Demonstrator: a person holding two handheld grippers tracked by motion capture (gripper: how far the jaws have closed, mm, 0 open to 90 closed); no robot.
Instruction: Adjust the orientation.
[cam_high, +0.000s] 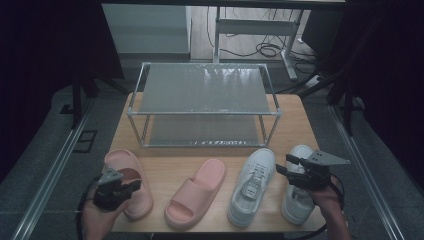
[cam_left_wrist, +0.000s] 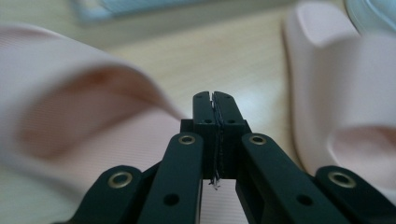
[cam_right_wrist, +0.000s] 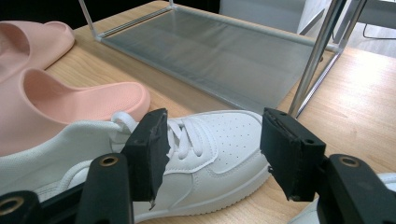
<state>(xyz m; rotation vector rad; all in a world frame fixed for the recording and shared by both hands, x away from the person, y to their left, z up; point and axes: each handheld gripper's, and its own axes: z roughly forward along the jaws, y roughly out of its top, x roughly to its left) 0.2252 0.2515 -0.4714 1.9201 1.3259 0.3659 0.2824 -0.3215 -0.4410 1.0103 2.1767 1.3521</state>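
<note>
Left gripper (cam_high: 131, 187): held over the near left corner of the desk, above the heel end of the left pink slipper (cam_high: 129, 182); in the left gripper view its jaws stand pressed together with nothing between them
Right gripper (cam_high: 286, 164): held over the near right part of the desk, above the right white sneaker (cam_high: 299, 197); in the right gripper view the jaws stand wide apart and the pads (cam_right_wrist: 150, 147) touch nothing
Left pink slipper: flat on the desk at the near left corner, toe toward the rack
Second pink slipper (cam_high: 197, 192): on the desk right of the first, near the front edge, apart from it
Left white sneaker (cam_high: 252, 186): on the desk between the second slipper and the right sneaker, toe toward the rack; in the right gripper view it lies just beyond the open jaws
Right white sneaker: near the right edge of the desk, partly under the right gripper
Shoe rack (cam_high: 204, 113): two-tier metal frame with translucent shelves, standing on the far half of the desk, both shelves bare
Desk (cam_high: 300, 125): light wood top carrying all four shoes and the rack
</note>
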